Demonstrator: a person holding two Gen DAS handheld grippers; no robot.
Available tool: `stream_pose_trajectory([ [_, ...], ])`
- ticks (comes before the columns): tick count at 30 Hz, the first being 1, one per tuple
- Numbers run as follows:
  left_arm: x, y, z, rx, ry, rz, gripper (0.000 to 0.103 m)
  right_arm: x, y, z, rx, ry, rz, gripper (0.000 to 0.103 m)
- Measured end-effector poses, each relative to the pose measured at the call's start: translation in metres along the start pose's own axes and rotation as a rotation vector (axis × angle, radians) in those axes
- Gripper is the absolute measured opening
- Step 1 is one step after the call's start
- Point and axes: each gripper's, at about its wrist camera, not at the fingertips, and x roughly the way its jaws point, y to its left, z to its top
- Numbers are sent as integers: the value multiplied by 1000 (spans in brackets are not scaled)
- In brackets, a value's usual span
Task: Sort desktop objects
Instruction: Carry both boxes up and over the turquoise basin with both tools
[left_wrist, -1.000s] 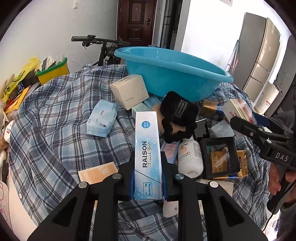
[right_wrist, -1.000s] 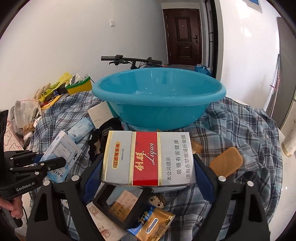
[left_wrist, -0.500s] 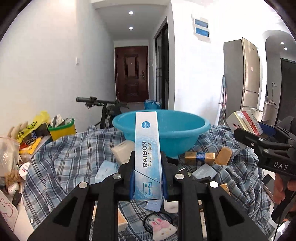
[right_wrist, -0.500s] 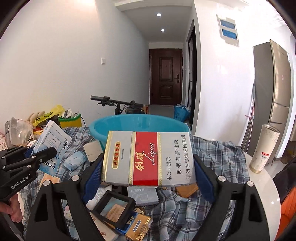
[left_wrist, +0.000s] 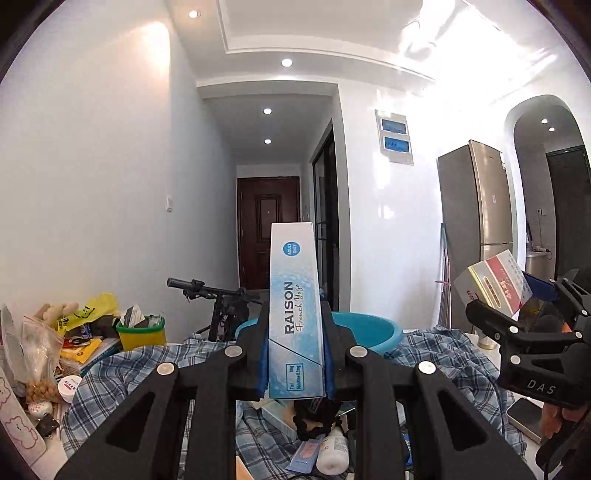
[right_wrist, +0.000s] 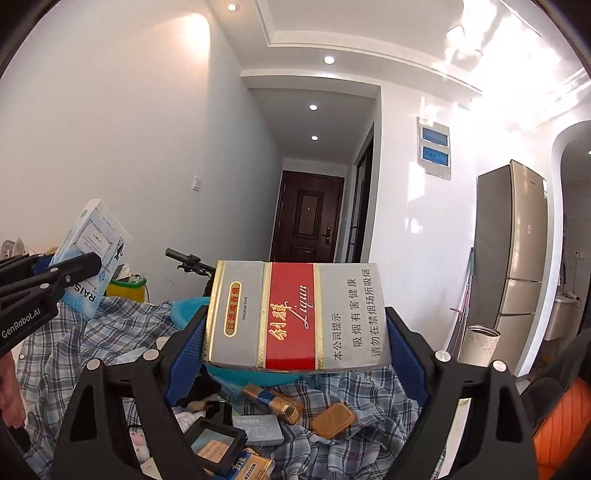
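My left gripper is shut on a tall blue-and-white RAISON box, held level above the plaid-covered table. The same box and left gripper appear at the left of the right wrist view. My right gripper is shut on a wide grey-and-red Liqun cigarette carton, its blue pads pressing both ends. That carton shows at the right of the left wrist view. The blue basin sits behind both boxes, partly hidden.
Small items litter the cloth: a black frame, gold packs, a tan case, a white bottle. A yellow-green tub and bags crowd the left. A bicycle, fridge and cup stand beyond.
Both grippers have risen and tilted up from facing the table to pointing level down the hallway, each still gripping its box. The basin has dropped low in both views.
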Motion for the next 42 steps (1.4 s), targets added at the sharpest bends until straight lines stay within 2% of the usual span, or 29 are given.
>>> stream_pose_trajectory([
  [3,-9,-4,5,22,-40,30,24,-4,3,1,4,5,18,87],
  [9,-10,-3,12,9,-35,20,24,-9,-8,7,51,-12,13,87],
  [15,17,0,21,-12,-19,12,24,1,-16,22,53,-13,0,87],
  [21,60,4,34,-11,-11,9,24,32,-21,42,71,-31,-23,87],
  [26,103,14,42,-23,-17,15,24,72,-23,52,80,-35,-32,87],
  [30,141,22,49,-53,-6,3,24,106,-24,56,67,-44,-28,87],
  [35,189,34,52,-115,30,-14,24,148,-22,53,61,-9,-40,87],
  [42,250,32,59,-73,8,15,24,197,-24,52,67,17,-60,87],
])
